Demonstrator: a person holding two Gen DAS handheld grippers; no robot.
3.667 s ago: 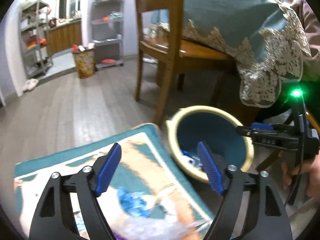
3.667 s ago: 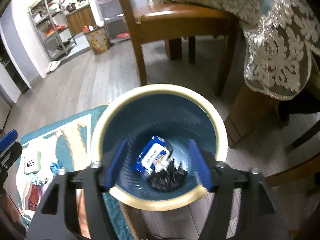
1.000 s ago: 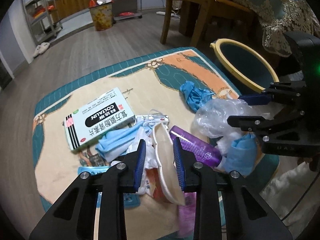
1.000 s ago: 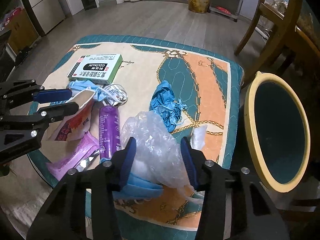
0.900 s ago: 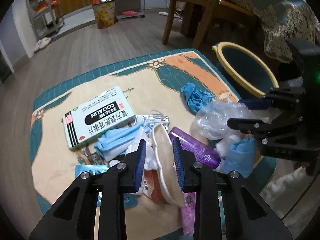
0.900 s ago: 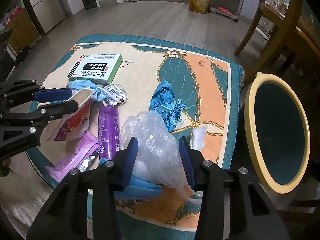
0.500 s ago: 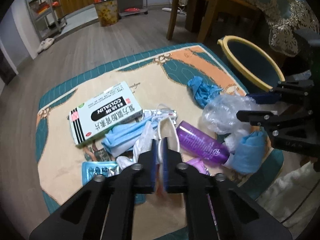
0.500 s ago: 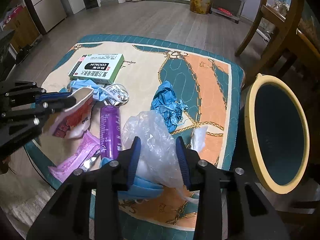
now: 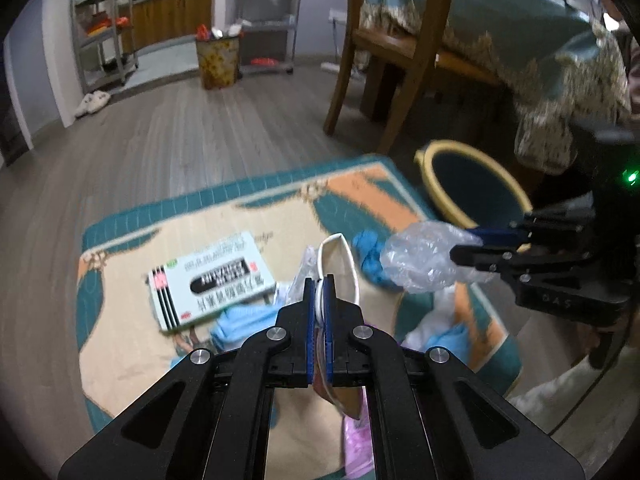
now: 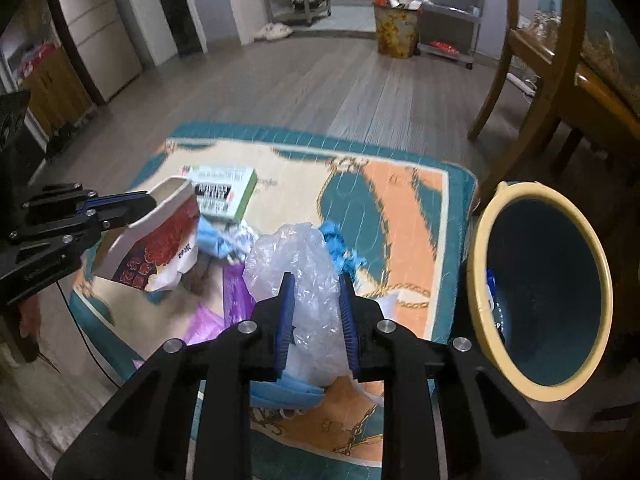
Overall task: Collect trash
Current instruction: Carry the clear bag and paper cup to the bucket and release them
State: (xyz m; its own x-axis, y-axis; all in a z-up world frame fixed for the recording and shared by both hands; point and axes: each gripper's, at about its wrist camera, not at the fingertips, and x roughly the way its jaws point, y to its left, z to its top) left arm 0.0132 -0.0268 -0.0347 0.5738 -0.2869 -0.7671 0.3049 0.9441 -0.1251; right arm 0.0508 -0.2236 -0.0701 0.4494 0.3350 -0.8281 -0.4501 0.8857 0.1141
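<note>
Above the patterned teal and orange rug (image 10: 400,208) we hold two pieces of trash. Our left gripper (image 9: 319,292) has its fingers pressed fully together on the rim of a flattened white paper cup with red print (image 10: 160,240), which hangs free above the rug. Our right gripper (image 10: 316,292) has just been closing its fingers, and they now squeeze a crumpled clear plastic bag (image 10: 296,264) between them. To the right of the rug stands the round teal bin with a yellow rim (image 10: 540,280), with some trash already inside. On the rug lie a white and green medicine box (image 9: 208,276), a crumpled blue glove (image 9: 370,254), a blue face mask (image 9: 244,324) and a purple bottle (image 10: 234,292).
</note>
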